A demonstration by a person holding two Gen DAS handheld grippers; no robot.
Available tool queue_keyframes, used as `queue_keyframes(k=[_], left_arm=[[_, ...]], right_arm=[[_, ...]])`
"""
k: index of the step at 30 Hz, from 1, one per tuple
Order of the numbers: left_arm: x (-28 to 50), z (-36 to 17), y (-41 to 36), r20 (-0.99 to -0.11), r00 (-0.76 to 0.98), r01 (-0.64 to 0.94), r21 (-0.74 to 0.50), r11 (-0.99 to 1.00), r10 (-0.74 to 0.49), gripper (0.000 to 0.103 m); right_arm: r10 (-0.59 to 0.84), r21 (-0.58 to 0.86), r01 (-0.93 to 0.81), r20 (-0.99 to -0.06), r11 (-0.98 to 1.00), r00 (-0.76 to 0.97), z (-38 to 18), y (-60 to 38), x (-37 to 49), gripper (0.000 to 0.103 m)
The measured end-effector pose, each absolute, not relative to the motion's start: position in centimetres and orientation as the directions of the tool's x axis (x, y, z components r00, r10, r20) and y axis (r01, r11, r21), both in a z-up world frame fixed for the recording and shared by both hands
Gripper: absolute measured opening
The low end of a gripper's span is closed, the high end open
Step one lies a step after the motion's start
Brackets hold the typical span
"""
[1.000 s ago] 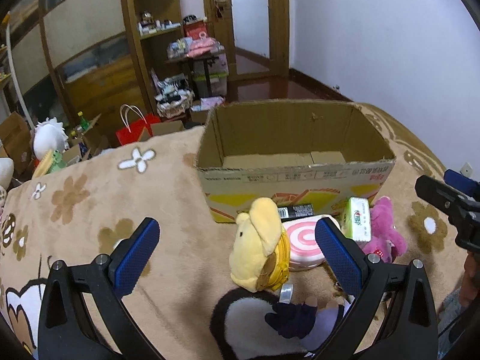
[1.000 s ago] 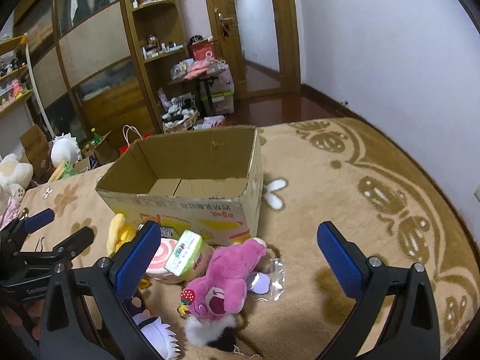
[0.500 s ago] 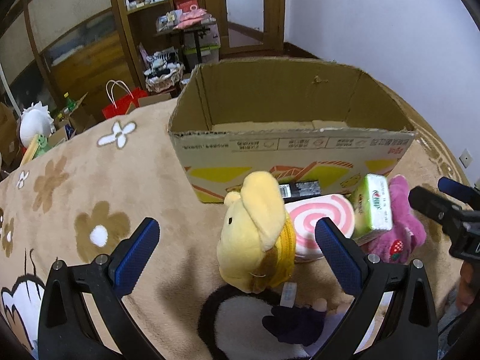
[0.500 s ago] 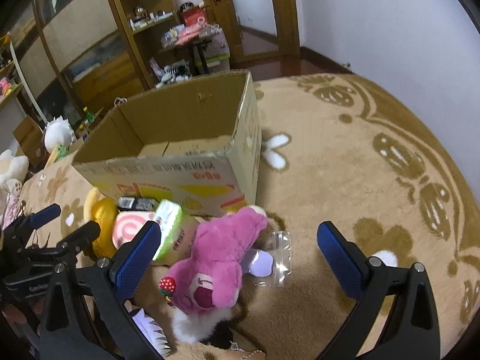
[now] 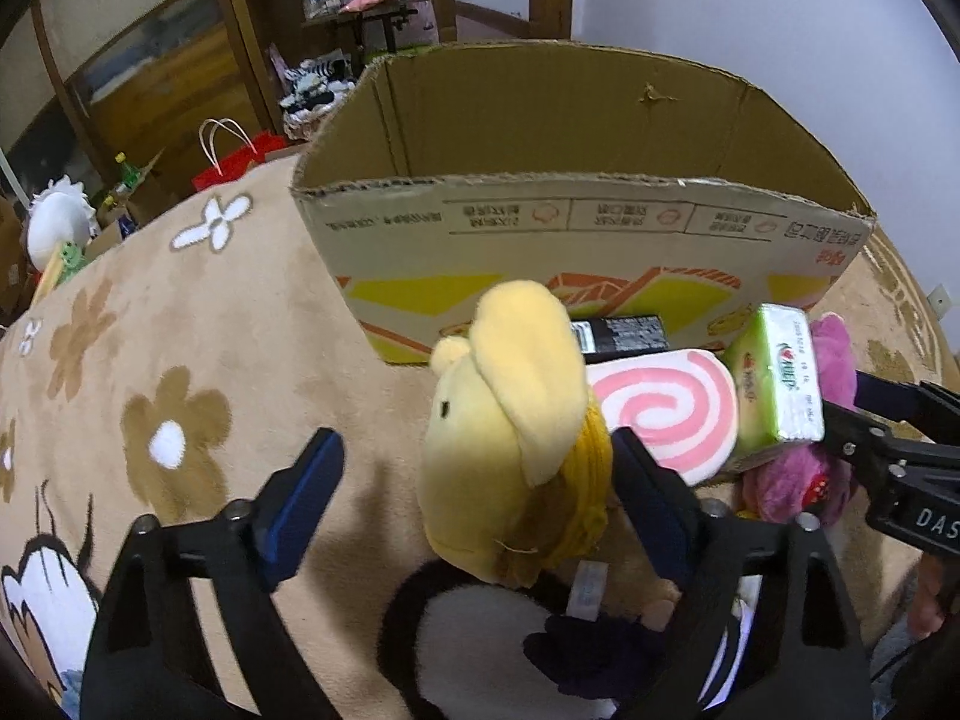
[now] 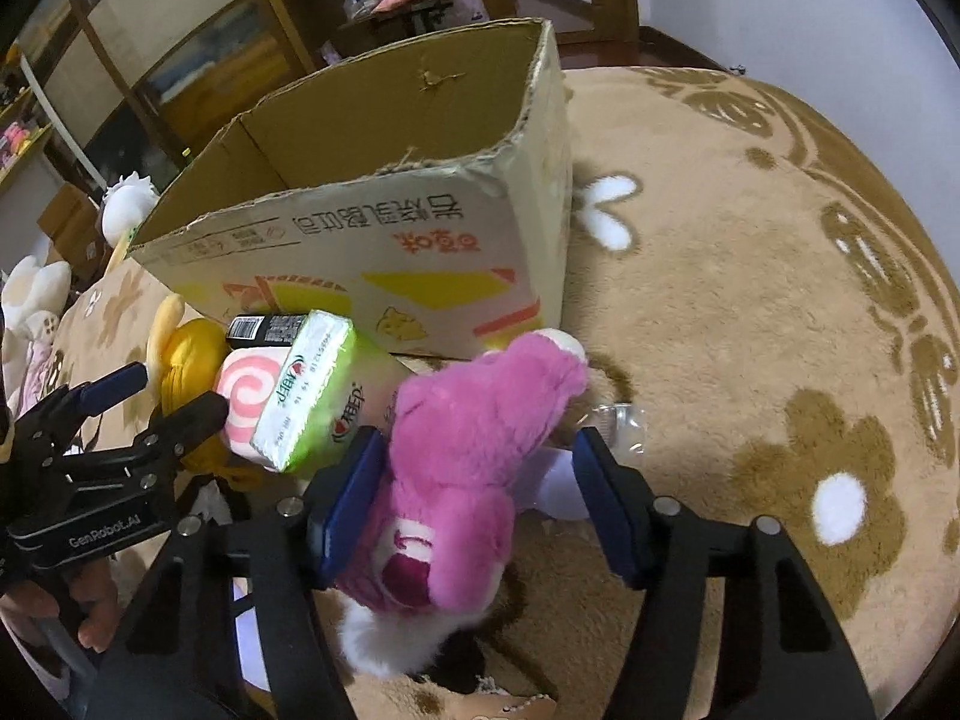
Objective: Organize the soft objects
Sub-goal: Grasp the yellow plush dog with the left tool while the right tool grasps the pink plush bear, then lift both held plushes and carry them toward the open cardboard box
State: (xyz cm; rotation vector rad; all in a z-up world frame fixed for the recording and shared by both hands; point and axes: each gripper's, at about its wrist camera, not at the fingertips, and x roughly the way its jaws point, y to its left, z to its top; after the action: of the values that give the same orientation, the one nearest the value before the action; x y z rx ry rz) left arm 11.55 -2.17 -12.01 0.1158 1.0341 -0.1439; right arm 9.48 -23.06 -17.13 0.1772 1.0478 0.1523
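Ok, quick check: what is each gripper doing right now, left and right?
Left gripper: fingers have just been closing around the yellow plush, no clamp yet.
Right gripper: fingers have just been closing around the pink plush, gap remains.

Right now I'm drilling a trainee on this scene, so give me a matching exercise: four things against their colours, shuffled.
Things:
1. plush bear
2. plush duck
3. tissue pack
4. cardboard box

Colours:
A. brown
B. green and white
C. pink
D. yellow

Pairs: 1-C, 2-D, 3-B, 4-A
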Motion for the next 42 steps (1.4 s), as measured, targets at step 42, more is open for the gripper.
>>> queue_keyframes(k=[42], left_arm=[[10.2, -10.3, -0.9, -0.819, 0.560, 0.154, -0.052, 0.987, -0.130, 0.044]], right_arm=[[0.090, 0.066, -0.062, -0.788, 0.996, 0.609, -14.4, -21.1, 7.8, 0.040]])
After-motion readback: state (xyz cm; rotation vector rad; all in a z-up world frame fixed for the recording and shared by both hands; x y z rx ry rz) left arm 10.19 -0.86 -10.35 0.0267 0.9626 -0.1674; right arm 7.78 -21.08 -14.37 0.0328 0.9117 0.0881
